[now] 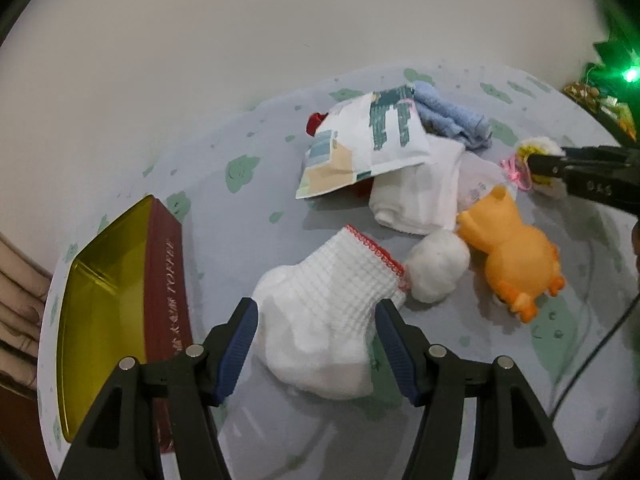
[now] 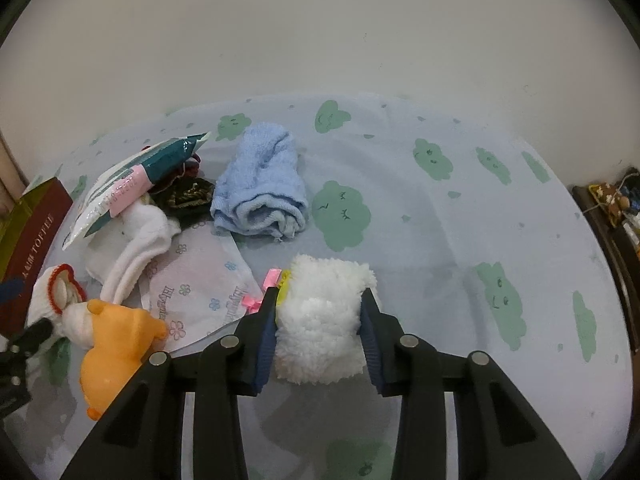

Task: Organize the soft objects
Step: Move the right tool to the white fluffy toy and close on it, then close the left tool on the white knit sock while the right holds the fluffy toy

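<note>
My left gripper [image 1: 316, 314] is open, its jaws either side of a white knitted sock with a red cuff [image 1: 324, 312] lying on the bed sheet. My right gripper [image 2: 320, 308] is shut on a fluffy white plush toy [image 2: 324, 320] with a yellow patch and pink ribbon, held above the sheet; it also shows in the left wrist view [image 1: 540, 164]. An orange rubber toy [image 1: 508, 256] [image 2: 116, 344], a white cotton ball [image 1: 438, 264], a folded white cloth [image 1: 420, 192], a blue towel [image 2: 260, 188] and a wipes packet [image 1: 368, 140] lie in the pile.
An open red toffee tin with a gold inside [image 1: 116, 292] sits at the left on the pale blue cloud-print sheet [image 2: 440, 232]. A plain wall stands behind. A dark shelf edge [image 2: 608, 208] is at far right. A cable [image 1: 592, 356] trails at right.
</note>
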### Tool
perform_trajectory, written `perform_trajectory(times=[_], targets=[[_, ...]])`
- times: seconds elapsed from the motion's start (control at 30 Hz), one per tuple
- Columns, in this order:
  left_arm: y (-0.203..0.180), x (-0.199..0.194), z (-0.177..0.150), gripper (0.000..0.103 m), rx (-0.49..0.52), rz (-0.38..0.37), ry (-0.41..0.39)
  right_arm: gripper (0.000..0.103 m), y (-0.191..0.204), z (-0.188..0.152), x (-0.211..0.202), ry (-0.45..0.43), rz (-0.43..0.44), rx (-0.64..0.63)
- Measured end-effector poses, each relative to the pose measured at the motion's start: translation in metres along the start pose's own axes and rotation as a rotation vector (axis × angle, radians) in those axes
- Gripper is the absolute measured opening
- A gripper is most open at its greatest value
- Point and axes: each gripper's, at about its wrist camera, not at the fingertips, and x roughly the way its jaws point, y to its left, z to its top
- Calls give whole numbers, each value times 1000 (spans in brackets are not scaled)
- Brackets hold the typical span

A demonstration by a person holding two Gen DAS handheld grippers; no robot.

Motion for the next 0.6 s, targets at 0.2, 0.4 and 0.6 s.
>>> perform_trajectory(times=[0.2,0.4,0.6], targets=[[-2,11,-2,64,-1,-13,-10,39,-1,0,4,-4,5,7],[7,19,-3,66,-53,-62,-18,42,5,-5,12,-9,-50,-56],[13,19,-2,48,-86,-92,-29,42,5,-6,13,-25,-67,-57]])
